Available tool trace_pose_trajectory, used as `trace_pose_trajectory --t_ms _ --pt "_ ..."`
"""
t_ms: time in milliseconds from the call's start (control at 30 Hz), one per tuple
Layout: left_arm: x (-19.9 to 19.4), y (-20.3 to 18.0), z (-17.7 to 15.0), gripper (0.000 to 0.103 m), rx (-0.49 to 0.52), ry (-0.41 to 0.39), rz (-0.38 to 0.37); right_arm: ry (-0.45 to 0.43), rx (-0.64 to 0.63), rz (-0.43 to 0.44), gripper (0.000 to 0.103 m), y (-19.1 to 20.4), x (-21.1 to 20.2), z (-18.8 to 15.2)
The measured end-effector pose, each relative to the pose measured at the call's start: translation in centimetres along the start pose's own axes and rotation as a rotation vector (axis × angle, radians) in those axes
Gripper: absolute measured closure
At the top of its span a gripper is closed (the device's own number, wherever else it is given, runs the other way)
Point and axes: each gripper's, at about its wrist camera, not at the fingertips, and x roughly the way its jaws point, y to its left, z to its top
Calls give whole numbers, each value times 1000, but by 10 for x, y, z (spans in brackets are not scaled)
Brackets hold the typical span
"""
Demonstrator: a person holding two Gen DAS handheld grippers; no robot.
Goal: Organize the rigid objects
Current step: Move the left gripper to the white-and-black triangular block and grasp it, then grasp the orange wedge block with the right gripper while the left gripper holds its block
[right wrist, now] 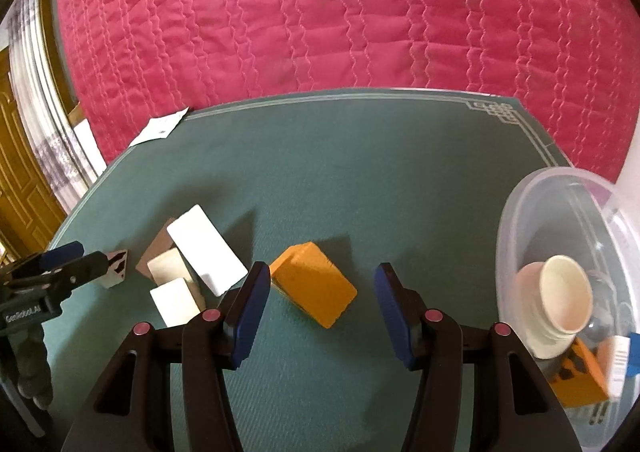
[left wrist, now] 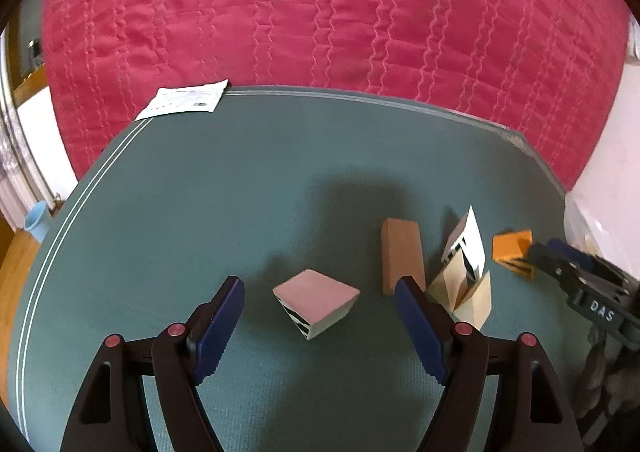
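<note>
The left gripper (left wrist: pixel 320 328) hangs with its jaws wide and empty, and the pink-topped block (left wrist: pixel 316 302) lies on the green mat (left wrist: pixel 248 191) just ahead, between the two blue pads (left wrist: pixel 220 328). The block sits corner-on to the jaws, so a clean pick probably calls for turning the wrist until the pads meet two flat sides, then coming down squarely before closing.

The right gripper (right wrist: pixel 318 312) is also empty, its jaws at a middling gap, with the orange block (right wrist: pixel 314 284) just beyond its tips and slightly left of centre. That block also lies at an angle; the gap looks too narrow for its long side, so the short sides are the better hold.

Between the two blocks lies a tight cluster: a brown block (left wrist: pixel 402 258) with pale wooden blocks (left wrist: pixel 464 292) and a white one (right wrist: pixel 206 248) leaning on each other, easily knocked by a sideways sweep.

To the right, a clear plastic tub (right wrist: pixel 516 211) already holds a cup (right wrist: pixel 560 300) and other pieces, and its rim stands close to the right gripper's outer finger.

Farther off the mat is bare to its far edge, with a paper sheet (left wrist: pixel 186 101) overhanging the far left corner and the red quilt (left wrist: pixel 320 11) beyond.
</note>
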Motion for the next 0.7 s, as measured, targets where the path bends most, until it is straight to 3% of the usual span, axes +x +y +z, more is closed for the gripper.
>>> trace_pose_trajectory --t_ms 233,433,500,633,700 --pt "18 7 -9 22 -30 58 39 -3 21 34 47 -3 1 0" --pt "22 12 -10 23 -72 62 56 -9 7 28 47 2 -1 0" --pt "22 12 -10 29 -72 54 66 -10 4 26 47 2 -1 0" --pt "19 14 -10 53 -85 36 44 -4 2 20 47 4 -1 0" --pt "18 15 -10 56 -92 32 35 -1 0 19 47 4 -1 0"
